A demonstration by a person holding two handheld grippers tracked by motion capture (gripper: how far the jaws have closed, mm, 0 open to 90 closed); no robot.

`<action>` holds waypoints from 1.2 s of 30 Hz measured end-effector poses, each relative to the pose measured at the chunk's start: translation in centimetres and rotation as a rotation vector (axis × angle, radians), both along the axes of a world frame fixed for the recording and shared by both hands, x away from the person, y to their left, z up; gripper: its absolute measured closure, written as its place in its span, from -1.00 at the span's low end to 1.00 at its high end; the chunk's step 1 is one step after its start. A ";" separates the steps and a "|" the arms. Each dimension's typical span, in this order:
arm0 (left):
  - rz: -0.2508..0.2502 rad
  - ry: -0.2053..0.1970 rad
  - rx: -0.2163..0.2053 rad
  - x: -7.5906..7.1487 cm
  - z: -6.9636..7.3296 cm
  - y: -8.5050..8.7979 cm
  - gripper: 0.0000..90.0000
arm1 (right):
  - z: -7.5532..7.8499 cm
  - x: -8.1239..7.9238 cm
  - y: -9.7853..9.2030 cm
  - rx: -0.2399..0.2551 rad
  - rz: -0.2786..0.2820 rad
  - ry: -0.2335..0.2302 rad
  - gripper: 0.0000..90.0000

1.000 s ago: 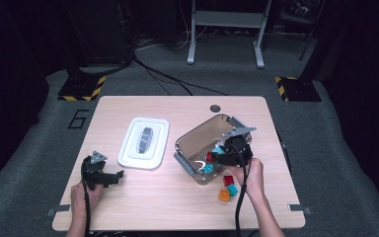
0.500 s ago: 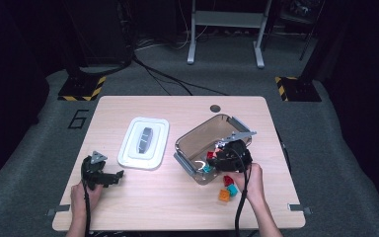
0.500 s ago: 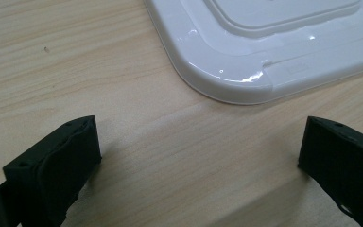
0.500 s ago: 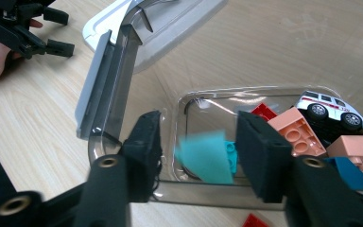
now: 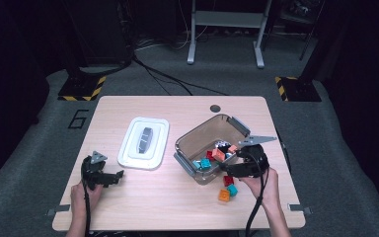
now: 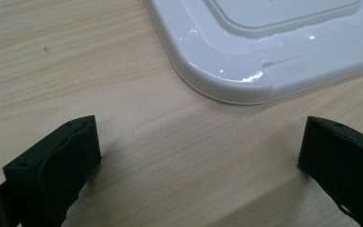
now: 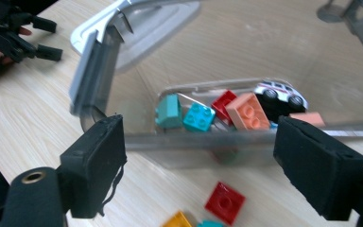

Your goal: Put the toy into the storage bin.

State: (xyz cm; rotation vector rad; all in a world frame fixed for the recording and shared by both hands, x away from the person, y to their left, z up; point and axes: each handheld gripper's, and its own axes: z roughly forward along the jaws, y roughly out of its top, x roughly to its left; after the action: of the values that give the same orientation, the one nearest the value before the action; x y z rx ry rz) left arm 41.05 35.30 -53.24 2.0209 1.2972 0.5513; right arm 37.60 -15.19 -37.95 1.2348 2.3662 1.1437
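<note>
Clear bin (image 5: 205, 136) sits right of centre on the surface (image 5: 177, 207), toward the right side. Inside, against its near wall: teal bricks (image 7: 198, 117), red and orange bricks (image 7: 248, 111), a toy car (image 7: 281, 94). Three loose bricks – red (image 5: 228, 180), teal (image 5: 233, 189), orange (image 5: 224, 195) – lie on the surface just outside that wall. Right claw (image 7: 203, 165) is at the bin's near rim; jaws have just been opening, now wide, nothing between them. White lid (image 5: 144, 142) lies flat left of the bin. Left claw (image 6: 198, 156) rests near the lid's corner, jaws wide apart, empty.
</note>
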 end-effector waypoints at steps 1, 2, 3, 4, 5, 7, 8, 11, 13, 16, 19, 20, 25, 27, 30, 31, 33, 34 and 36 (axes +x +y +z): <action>0.000 0.000 0.000 0.0 0.0 0.0 -1.00 | -0.1 -0.2 -0.3 -0.001 -0.005 0.002 -0.65; 0.000 0.000 0.000 0.0 0.0 0.0 -1.00 | -0.2 -0.3 -0.5 -0.002 -0.007 0.003 -0.67; 0.000 0.000 0.000 0.0 0.0 0.0 -1.00 | -0.3 -0.4 -0.8 -0.004 -0.016 0.005 -0.68; 0.000 0.000 0.000 0.0 0.0 0.0 -1.00 | -0.5 -0.6 -1.1 -0.001 -0.024 0.007 -0.68; 0.000 0.000 0.001 0.0 0.0 0.0 -1.00 | -0.6 -0.7 -1.3 -0.001 -0.022 0.007 -0.68; 0.000 0.000 0.000 0.0 0.0 0.0 -1.00 | -1.1 -1.0 -1.9 -0.007 -0.033 0.007 -0.69; 0.000 0.000 0.000 0.0 0.0 0.0 -1.00 | -1.6 -1.2 -2.3 -0.002 -0.043 0.012 -0.71; 0.000 0.000 0.001 0.0 0.0 0.0 -1.00 | -2.4 -1.3 -2.8 -0.016 -0.062 0.017 -0.75; 0.000 0.000 0.001 0.0 0.0 0.0 -1.00 | -3.2 -1.4 -3.1 -0.028 -0.070 0.028 -0.78; -0.001 0.000 0.001 0.0 0.0 0.0 -1.00 | -4.8 -1.6 -3.7 -0.037 -0.097 0.040 -0.79; -0.001 0.000 0.001 0.0 0.0 0.0 -1.00 | -6.3 -1.9 -4.1 -0.051 -0.114 0.043 -0.76; -0.001 0.000 0.001 0.0 0.0 0.0 -1.00 | -6.9 -2.0 -4.1 -0.057 -0.108 0.037 -0.74; -0.001 0.000 0.001 0.0 0.0 0.0 -1.00 | -9.9 -2.4 -4.0 -0.063 -0.120 0.068 -0.71; -0.001 0.000 0.001 0.0 0.0 0.0 -1.00 | -10.7 -2.5 -3.8 -0.055 -0.118 0.078 -0.69; -0.001 0.000 0.001 0.0 0.0 0.0 -1.00 | -11.5 -2.7 -3.5 -0.052 -0.121 0.066 -0.66; -0.001 0.000 0.001 0.0 0.0 0.0 -1.00 | -11.6 -2.8 -3.4 -0.052 -0.121 0.065 -0.61; -0.001 -0.001 0.001 0.0 0.0 0.0 -1.00 | -11.8 -2.9 -3.1 -0.060 -0.114 0.062 -0.44; 0.000 0.000 0.001 0.0 0.0 0.0 -1.00 | -11.8 -3.1 -3.0 -0.058 -0.109 0.062 -0.34; -0.001 0.000 0.002 0.0 0.0 0.0 -1.00 | -11.8 -3.2 -2.9 -0.062 -0.104 0.046 -0.21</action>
State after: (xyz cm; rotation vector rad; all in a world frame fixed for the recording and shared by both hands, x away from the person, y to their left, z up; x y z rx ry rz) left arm 41.07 35.32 -53.24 2.0224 1.2960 0.5525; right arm 34.42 -18.14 -49.76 1.3585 2.3213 1.0131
